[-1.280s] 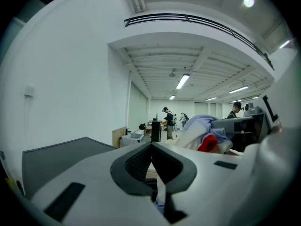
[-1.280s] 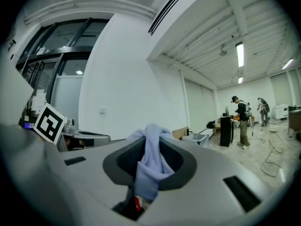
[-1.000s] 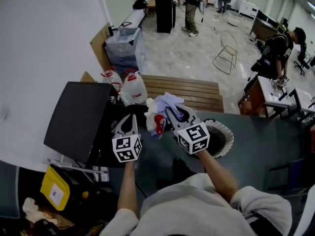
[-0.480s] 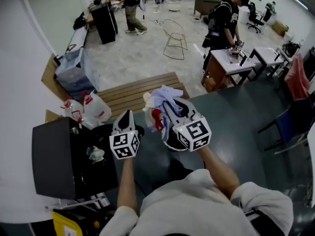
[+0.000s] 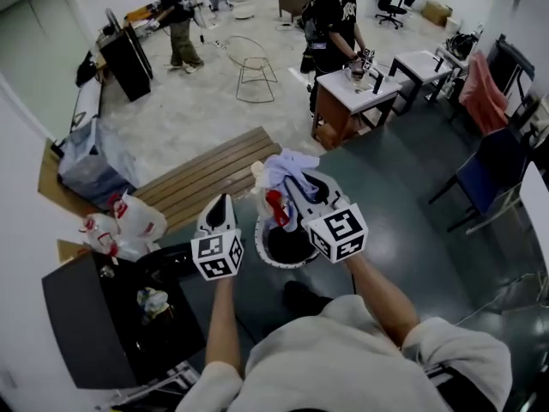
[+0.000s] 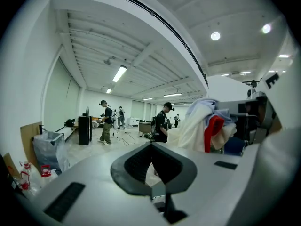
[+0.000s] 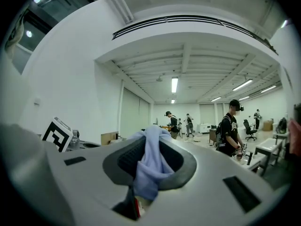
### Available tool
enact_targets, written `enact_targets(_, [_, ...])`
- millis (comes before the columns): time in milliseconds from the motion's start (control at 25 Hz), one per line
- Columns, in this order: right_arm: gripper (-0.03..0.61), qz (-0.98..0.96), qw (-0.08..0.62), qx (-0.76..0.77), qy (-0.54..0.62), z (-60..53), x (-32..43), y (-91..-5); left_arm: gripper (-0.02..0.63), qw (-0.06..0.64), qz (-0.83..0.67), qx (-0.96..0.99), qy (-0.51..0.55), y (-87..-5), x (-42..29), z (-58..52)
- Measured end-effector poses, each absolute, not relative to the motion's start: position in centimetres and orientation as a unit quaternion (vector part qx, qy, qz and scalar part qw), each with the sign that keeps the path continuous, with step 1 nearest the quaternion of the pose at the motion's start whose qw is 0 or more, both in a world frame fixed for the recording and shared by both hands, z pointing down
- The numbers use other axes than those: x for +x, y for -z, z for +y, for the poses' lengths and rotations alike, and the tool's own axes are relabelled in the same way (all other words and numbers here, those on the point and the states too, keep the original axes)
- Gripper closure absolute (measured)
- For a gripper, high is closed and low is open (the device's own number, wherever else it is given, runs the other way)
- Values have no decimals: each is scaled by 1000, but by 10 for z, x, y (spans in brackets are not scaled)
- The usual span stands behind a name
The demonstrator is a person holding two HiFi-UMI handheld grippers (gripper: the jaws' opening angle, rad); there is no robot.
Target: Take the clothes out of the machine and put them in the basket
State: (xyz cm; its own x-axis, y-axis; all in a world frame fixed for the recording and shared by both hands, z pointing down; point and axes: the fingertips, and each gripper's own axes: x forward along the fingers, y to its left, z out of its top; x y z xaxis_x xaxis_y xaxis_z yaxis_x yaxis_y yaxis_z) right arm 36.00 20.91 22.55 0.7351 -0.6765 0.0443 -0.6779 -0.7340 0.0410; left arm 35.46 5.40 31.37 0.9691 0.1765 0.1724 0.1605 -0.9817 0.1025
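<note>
So the right gripper [image 5: 300,191] jaws are clamping down on a light blue cloth [image 7: 150,166], and it's bunching up between the pads and spilling over the front of them. That cloth is part of a bundle of clothes [image 5: 287,166], white and pale blue with 1 red piece sticking out on the left side, all hanging off that gripper up in the air. The left gripper [image 5: 220,204] is sitting just beside the bundle, jaws closed together with nothing in them, not touching the clothes as far as I can tell. In the head view, a round basket [image 5: 268,260] with a white rim and dark inside is showing right under the bundle, standing on the dark floor between the 2 grippers. Off at the lower left a black machine [image 5: 86,324] is standing, with white plastic bags [image 5: 120,226] near it. Further out a slatted wooden bench [image 5: 206,178] is lying on the floor, and a person [image 5: 334,24] is standing at a white surface [image 5: 364,88].
</note>
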Motion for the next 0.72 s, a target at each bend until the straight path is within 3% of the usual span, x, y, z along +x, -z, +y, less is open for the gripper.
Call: enact_targets(720, [502,-340,16,921,-190,253,433,-421,595,71,64,972,-214,-449,397,66])
